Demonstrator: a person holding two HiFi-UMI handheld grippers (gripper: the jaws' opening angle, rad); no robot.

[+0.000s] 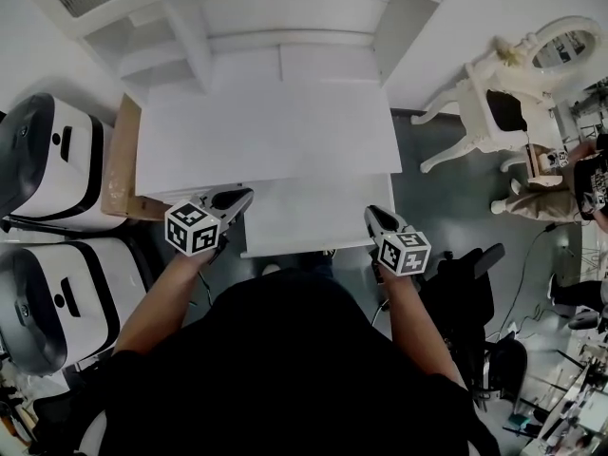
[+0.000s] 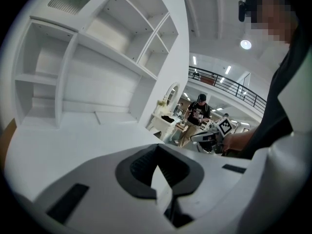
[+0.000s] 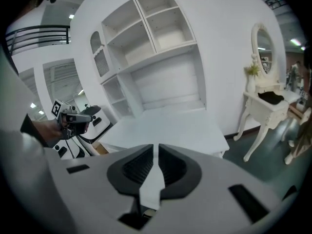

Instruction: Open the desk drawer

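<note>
A white desk (image 1: 266,131) with a shelved hutch (image 1: 190,27) fills the middle of the head view. A white drawer (image 1: 313,212) juts out from its front edge, towards me. My left gripper (image 1: 245,196) hovers at the drawer's left front corner; in the left gripper view its pads meet at the tips (image 2: 157,147) with nothing between them. My right gripper (image 1: 370,213) hangs off the drawer's right front corner. Its jaws (image 3: 156,146) show only a thin slit and hold nothing. Neither gripper touches the drawer.
Two white rounded machines (image 1: 57,160) (image 1: 57,293) stand left of the desk, with a cardboard box (image 1: 122,164) against the desk's side. A white dressing table with an oval mirror (image 1: 494,103) and a person (image 1: 579,188) are at the right. A black chair (image 1: 465,293) is behind my right arm.
</note>
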